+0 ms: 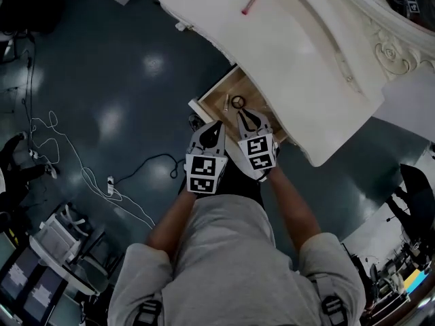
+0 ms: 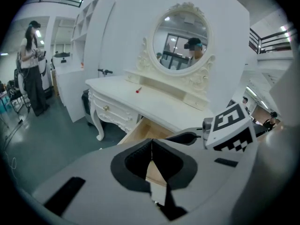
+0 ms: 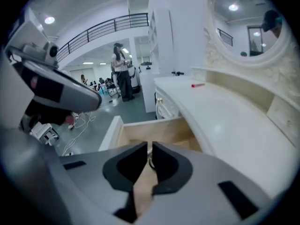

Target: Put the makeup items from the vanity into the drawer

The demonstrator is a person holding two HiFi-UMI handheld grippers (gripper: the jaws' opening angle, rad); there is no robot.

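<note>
A pink-red makeup stick (image 1: 250, 2) lies alone on the white vanity top (image 1: 306, 66), far from both grippers; it also shows as the red stick (image 2: 138, 90) and the red stick (image 3: 198, 85). Below the top, the wooden drawer (image 1: 204, 107) stands pulled out, with a black ring-shaped item (image 1: 238, 101) and a thin stick (image 1: 226, 102) inside. My right gripper (image 1: 246, 114) hangs over the drawer (image 3: 140, 128). Its jaws (image 3: 150, 149) are closing to a narrow gap, and the ring lies beyond the tips, not gripped. My left gripper (image 1: 216, 124) is at the drawer's front, shut and empty (image 2: 151, 146).
An oval mirror (image 2: 180, 39) stands at the back of the vanity. A person (image 2: 33, 74) stands far off across the room. White and black cables (image 1: 68, 161) trail over the dark floor to the left, near equipment racks (image 1: 54, 243).
</note>
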